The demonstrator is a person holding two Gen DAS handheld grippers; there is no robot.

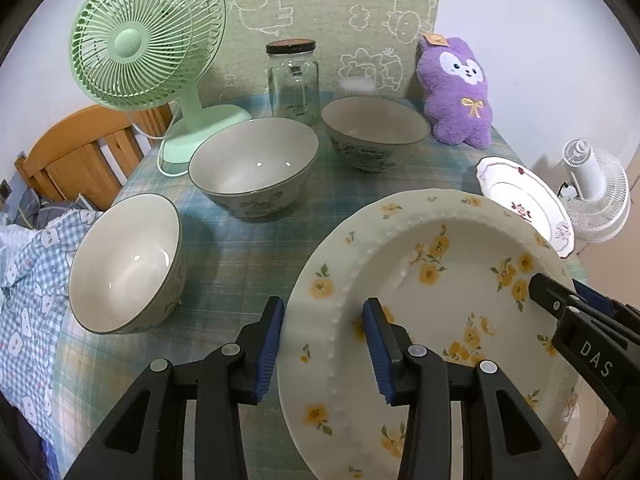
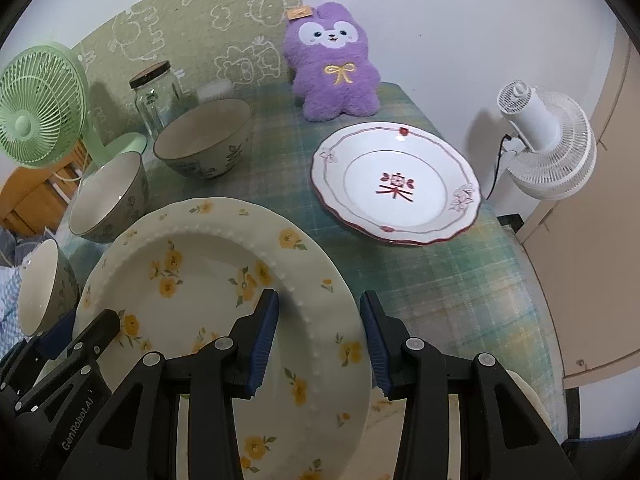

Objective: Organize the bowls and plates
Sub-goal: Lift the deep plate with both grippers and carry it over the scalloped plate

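Observation:
A cream plate with yellow flowers hangs just above the checked tablecloth, held from both sides. My left gripper is shut on its left rim, and my right gripper is shut on its right rim. Each gripper also shows at the edge of the other's view: the right gripper and the left gripper. Three grey-green bowls stand upright to the left: near, middle, far. A white plate with red trim lies at the right.
At the back stand a green fan, a glass jar and a purple plush rabbit. A white fan stands off the table's right edge. A wooden chair and bedding are at the left.

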